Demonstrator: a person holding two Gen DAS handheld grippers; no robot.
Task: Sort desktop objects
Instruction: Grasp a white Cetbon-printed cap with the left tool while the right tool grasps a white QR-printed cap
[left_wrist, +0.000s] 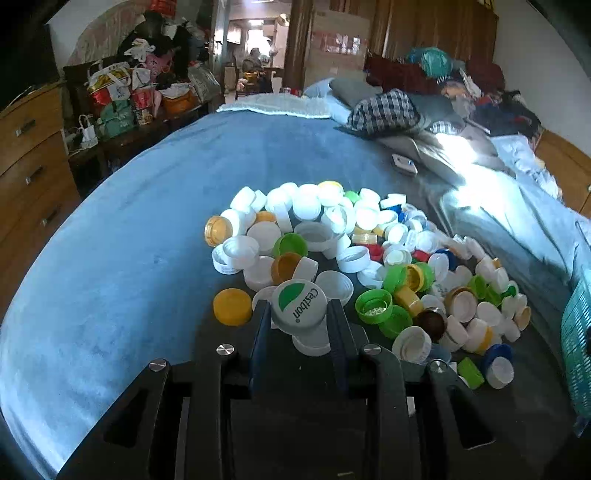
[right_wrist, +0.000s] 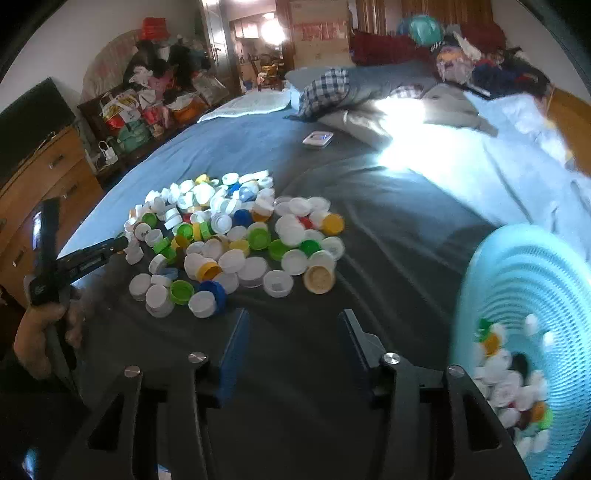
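Note:
A pile of bottle caps (left_wrist: 354, 251), mostly white with green, yellow, blue and red ones, lies on the blue bedspread (left_wrist: 129, 240). My left gripper (left_wrist: 298, 314) is shut on a white cap with a green Cestbon logo (left_wrist: 300, 304), held at the near edge of the pile. In the right wrist view the same pile (right_wrist: 236, 240) lies ahead to the left. My right gripper (right_wrist: 291, 332) is open and empty above the dark sheet. A turquoise basket (right_wrist: 532, 280) at its right holds several caps. The left gripper (right_wrist: 120, 243) also shows there, held by a hand.
A white device (right_wrist: 317, 139) lies on the bed beyond the pile. Pillows and clothes (right_wrist: 369, 96) cover the far right of the bed. A wooden dresser (left_wrist: 29, 155) and stacked bags (left_wrist: 122, 96) stand at the left. The basket's edge (left_wrist: 576, 343) shows at the right.

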